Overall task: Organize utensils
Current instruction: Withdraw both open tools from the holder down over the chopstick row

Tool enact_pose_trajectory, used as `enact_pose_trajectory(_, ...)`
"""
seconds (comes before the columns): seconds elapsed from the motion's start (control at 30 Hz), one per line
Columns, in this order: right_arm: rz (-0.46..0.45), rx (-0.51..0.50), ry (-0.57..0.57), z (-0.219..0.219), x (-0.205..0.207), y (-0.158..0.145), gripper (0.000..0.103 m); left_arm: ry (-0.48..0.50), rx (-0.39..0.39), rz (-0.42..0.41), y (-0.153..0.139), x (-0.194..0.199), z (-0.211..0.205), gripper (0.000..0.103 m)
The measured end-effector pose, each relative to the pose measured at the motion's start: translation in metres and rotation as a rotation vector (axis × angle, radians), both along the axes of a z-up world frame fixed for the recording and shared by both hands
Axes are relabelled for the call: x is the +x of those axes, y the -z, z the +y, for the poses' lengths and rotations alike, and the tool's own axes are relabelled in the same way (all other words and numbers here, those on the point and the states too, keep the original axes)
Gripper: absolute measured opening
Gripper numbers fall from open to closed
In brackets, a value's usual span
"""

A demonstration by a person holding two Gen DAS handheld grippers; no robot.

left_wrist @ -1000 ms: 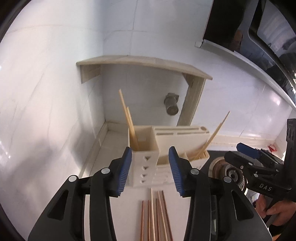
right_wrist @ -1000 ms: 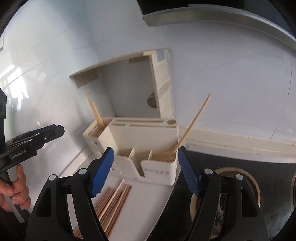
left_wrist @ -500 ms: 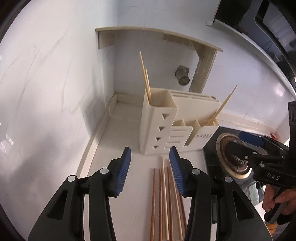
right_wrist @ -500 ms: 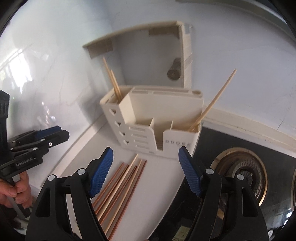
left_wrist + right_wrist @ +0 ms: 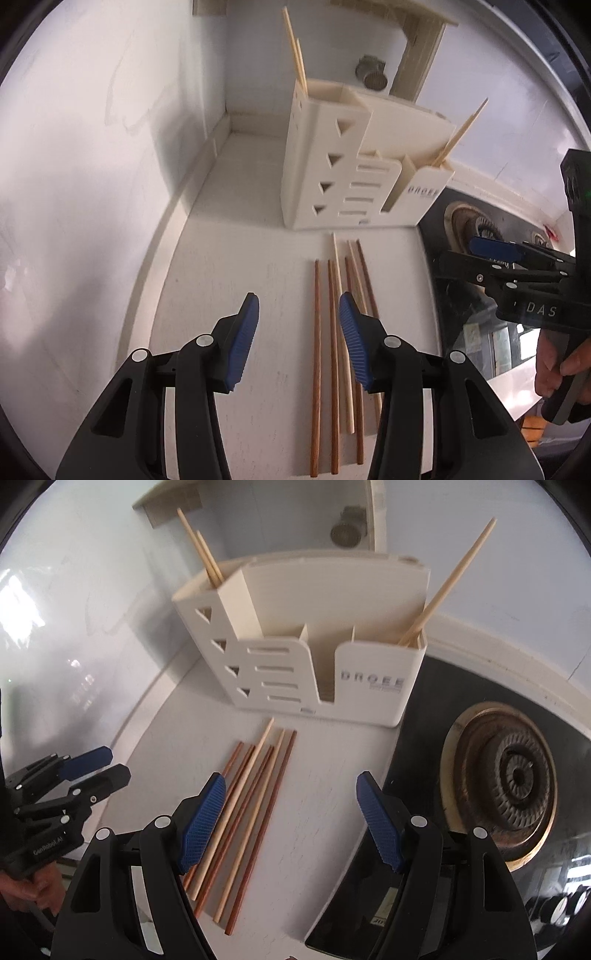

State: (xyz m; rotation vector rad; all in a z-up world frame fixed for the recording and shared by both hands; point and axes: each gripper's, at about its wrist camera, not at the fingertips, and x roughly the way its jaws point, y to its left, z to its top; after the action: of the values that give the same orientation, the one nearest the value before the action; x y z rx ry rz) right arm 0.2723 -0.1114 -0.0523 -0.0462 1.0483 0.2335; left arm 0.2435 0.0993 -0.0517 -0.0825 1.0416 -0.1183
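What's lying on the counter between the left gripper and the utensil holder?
Loose chopsticks, dark and pale, lie side by side on the white counter between the open left gripper and the utensil holder, shown in the left wrist view.

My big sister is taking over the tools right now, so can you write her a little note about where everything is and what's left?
Left tool: open, empty, above the loose chopsticks.
Right tool: open wider, empty, above the same bunch.
Six chopsticks, four dark and two pale, lie side by side on the white counter in front of the cream utensil holder.
Done: two pale chopsticks stand in the holder's tall left compartment; at least one leans out of the right one.
Left: pick up the six on the counter and stand them in the holder.
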Motion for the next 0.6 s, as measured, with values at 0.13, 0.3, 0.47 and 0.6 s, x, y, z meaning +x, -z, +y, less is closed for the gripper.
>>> enact_pose_trajectory(0.13, 0.053, -0.005, 0.014, 0.000, 0.004, 0.014, 0.073, 0.000, -0.013, 0.057, 0.014, -0.001, 0.001, 0.046)
enact_pose_trajectory(0.3, 0.094, -0.011, 0.013, 0.003, 0.008, 0.026, 0.073, 0.033, 0.006, 0.180, 0.039, 0.000, -0.003, 0.045)
enact_pose_trajectory(0.47, 0.171, -0.026, 0.033, 0.004, 0.015, 0.042, 0.073, 0.058, 0.024, 0.242, 0.053, 0.000, -0.008, 0.045)
enact_pose_trajectory(0.6, 0.228, -0.037, 0.045, 0.005, 0.022, 0.055, 0.073, 0.072, 0.037, 0.302, 0.065, 0.002, -0.012, 0.046)
